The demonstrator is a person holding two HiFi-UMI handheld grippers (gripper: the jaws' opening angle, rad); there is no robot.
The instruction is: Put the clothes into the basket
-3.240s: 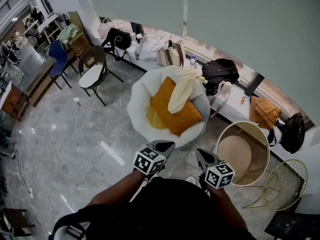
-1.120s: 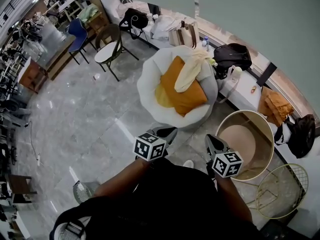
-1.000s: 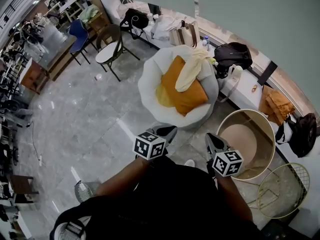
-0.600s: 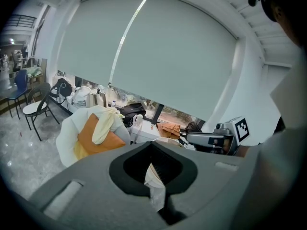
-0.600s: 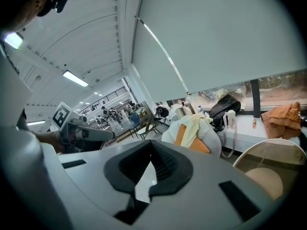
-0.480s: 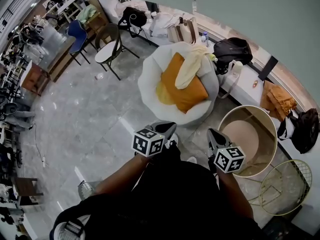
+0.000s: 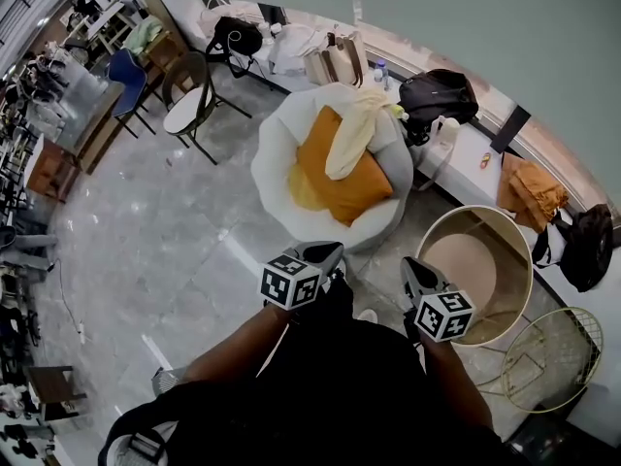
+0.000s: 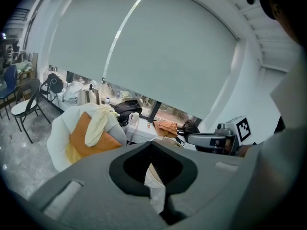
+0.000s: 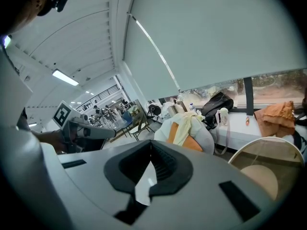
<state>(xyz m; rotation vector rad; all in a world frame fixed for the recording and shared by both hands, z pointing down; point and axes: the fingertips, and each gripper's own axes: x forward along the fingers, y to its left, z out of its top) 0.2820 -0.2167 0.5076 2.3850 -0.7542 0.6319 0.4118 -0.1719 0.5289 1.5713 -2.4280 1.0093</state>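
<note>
A pale yellow garment (image 7: 351, 144) lies draped over an orange cushion (image 7: 335, 181) in a white round chair (image 7: 275, 158). It also shows in the left gripper view (image 8: 97, 126) and the right gripper view (image 9: 184, 125). A round beige basket (image 7: 521, 260) stands on the floor right of the chair, with nothing in it. An orange cloth (image 7: 529, 190) lies bunched on the window ledge. My left gripper (image 7: 320, 252) and right gripper (image 7: 412, 270) hover side by side short of the chair, both shut and holding nothing. Their jaws meet at the tips (image 8: 151, 143) (image 9: 150, 142).
A wire-frame basket (image 7: 543, 357) stands right of the beige one. Black bags (image 7: 437, 95) (image 7: 582, 246) and white bags sit along the window ledge (image 7: 466, 163). A dark chair with a white seat (image 7: 189, 110) and a blue chair (image 7: 121, 71) stand at the left on the grey tiled floor.
Both grippers have moved a little forward toward the white chair, and the head view has shifted with them. Both stay shut with nothing held.
</note>
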